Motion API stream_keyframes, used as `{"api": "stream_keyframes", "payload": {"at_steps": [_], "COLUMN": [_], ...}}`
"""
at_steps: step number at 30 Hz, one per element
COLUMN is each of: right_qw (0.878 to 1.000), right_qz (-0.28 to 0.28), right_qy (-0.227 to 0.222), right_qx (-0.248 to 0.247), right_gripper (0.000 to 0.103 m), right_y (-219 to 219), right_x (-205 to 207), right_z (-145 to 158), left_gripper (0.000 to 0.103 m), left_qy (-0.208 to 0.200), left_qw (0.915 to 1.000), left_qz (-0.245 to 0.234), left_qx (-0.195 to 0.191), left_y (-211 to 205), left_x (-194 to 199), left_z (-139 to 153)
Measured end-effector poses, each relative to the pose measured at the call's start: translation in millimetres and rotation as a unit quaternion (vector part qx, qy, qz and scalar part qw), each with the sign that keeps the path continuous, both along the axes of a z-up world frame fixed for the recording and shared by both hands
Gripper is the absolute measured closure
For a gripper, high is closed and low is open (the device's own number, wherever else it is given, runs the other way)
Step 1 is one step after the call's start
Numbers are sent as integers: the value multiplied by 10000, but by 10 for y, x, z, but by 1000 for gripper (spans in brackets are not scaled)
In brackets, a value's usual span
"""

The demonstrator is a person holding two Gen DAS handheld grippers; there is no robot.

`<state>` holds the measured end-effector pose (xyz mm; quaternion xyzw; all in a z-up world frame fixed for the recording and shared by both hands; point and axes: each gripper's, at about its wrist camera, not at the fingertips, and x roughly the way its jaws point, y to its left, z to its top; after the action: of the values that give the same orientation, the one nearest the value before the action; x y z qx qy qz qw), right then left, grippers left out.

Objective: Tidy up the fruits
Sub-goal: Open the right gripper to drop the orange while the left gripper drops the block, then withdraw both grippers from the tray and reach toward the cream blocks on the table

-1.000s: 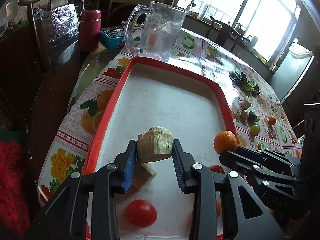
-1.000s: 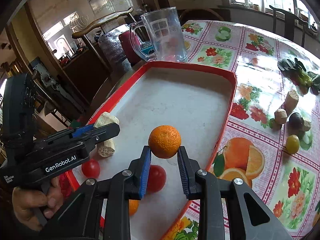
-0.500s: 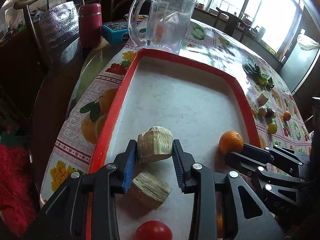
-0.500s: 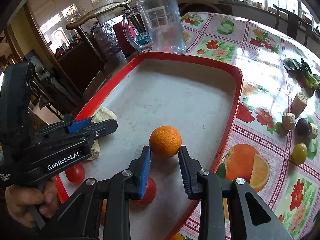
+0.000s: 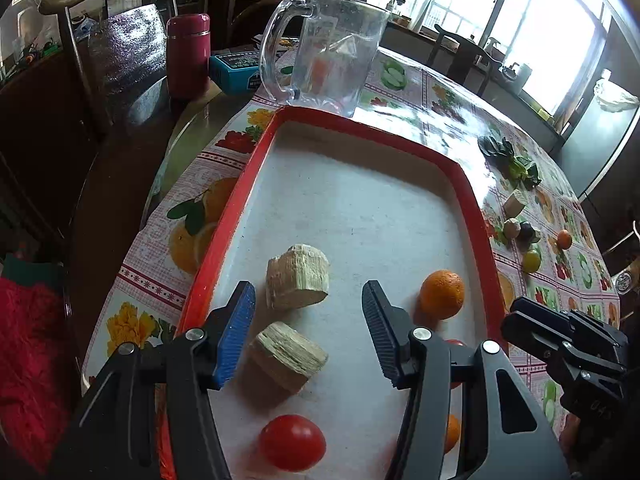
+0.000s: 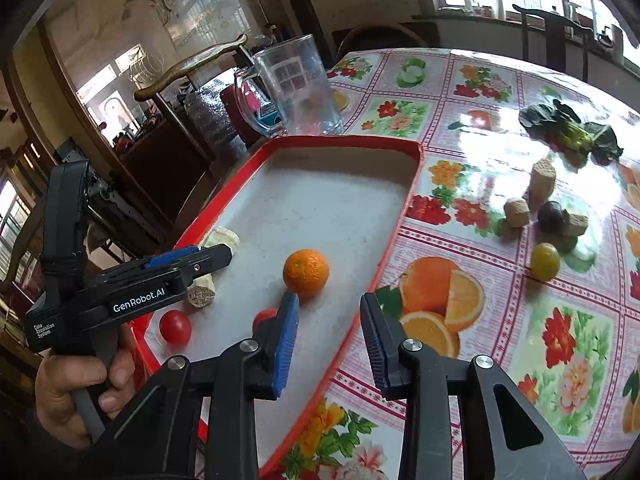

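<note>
Opening over the red-rimmed tray (image 5: 224, 216), both grippers' ribbed fingers (image 5: 236, 336) hold nothing; fibrous chunk (image 5: 297, 278), dimpled orange (image 6: 306, 273) rest free.

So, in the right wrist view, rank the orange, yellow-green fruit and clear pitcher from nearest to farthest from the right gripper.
1. Orange, in the tray just ahead of the opening, empty right gripper.
2. Yellow-green fruit, on the tablecloth to the right.
3. Clear pitcher, beyond the tray's far end.

Daylight from blown-out windows (image 5: 532, 20); glare on tablecloth (image 6: 492, 132); dim left side; fisheye edge bending.
</note>
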<state>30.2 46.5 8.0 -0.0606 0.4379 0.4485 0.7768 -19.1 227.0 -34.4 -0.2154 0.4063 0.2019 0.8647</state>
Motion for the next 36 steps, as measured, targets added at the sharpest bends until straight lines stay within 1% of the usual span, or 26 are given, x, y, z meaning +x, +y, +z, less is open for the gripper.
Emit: {"api": "stream_keyframes", "payload": {"at_steps": [5, 10, 19, 28, 36], "right_qw": [9994, 9977, 9941, 9911, 9915], "right_qz": [-333, -665, -1082, -1312, -1237], "right_qy": [41, 105, 87, -14, -166], "right_qx": [83, 71, 52, -238, -379], "right_gripper": [69, 69, 69, 69, 69], "right_y": [-381, -713, -1152, -1310, -1245], "right_x": [69, 184, 402, 755, 1101], "right_z": [10, -38, -70, -180, -228], "left_gripper": [49, 49, 49, 49, 49], "left_qy": [-105, -170, -178, -99, 53], "left_qw": [9998, 9988, 9950, 9907, 9866], "left_qz": [-146, -438, -930, -1287, -1578], "left_qx": [34, 165, 312, 433, 413], "left_y": [-199, -477, -933, -1225, -1303], "left_x": [26, 143, 375, 683, 1129], "left_z": [103, 211, 309, 289, 223]}}
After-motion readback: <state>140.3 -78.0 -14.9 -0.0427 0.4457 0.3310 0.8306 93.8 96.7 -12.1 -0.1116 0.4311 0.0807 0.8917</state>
